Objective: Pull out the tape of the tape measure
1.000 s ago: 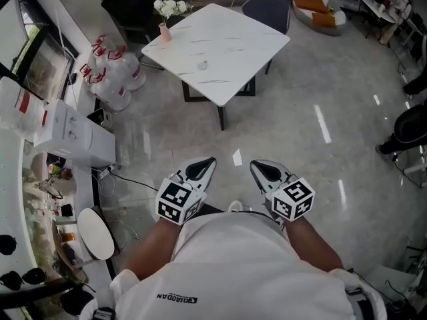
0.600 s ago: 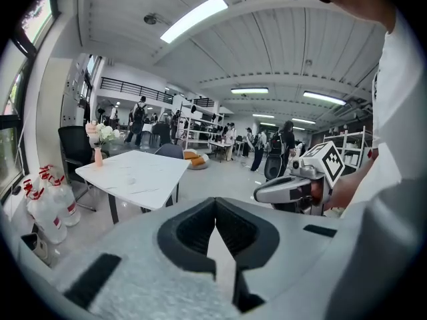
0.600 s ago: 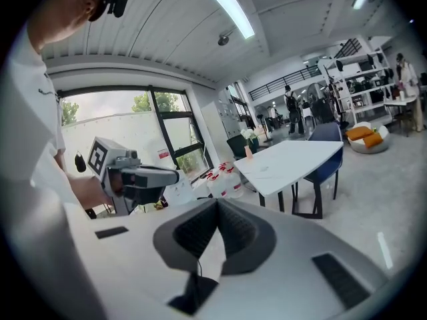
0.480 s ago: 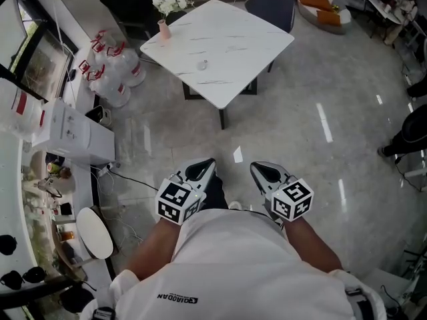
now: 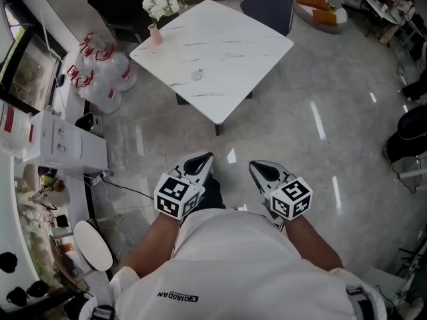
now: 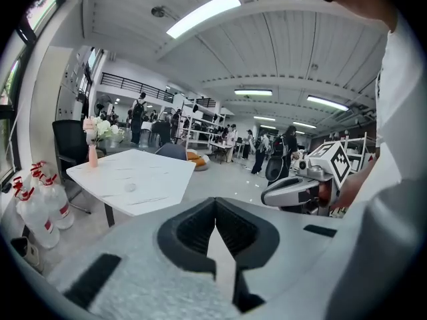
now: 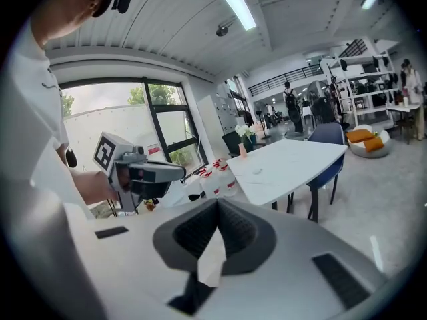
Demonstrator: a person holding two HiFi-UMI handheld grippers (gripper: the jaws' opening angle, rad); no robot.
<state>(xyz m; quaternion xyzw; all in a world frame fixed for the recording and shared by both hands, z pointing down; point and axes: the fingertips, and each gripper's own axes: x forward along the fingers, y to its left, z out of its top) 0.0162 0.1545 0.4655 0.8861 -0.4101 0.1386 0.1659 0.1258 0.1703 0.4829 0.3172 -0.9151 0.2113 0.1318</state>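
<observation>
Your left gripper [image 5: 207, 158] is clenched on nothing: in the left gripper view its two dark pads meet at the tips, with only the floor showing through the gap lower down. Your right gripper [image 5: 254, 166] is the same, its jaws together at the tips and nothing caught between them. You hold both close in front of your white shirt [image 5: 240, 265], side by side and a little apart. Each points toward the far side of the scene and tilts slightly down, with its marker cube nearest your hands. The white marble-patterned table [image 5: 233, 32] stands well apart from both grippers, across a stretch of glossy grey floor [image 5: 300, 145]. The tape measure [image 5: 197, 75] shows only as a small pale round object lying on the tabletop, left of the table's middle and toward its near edge. It is too small to make out any detail or whether any tape is out. At the table's far left corner a pink vase [image 5: 155, 35] holds white flowers. A dark blue chair [image 5: 267, 7] is tucked in at the far side. On the floor left of the table stands a cluster of large clear water bottles [image 5: 100, 79] with red caps and handles.
</observation>
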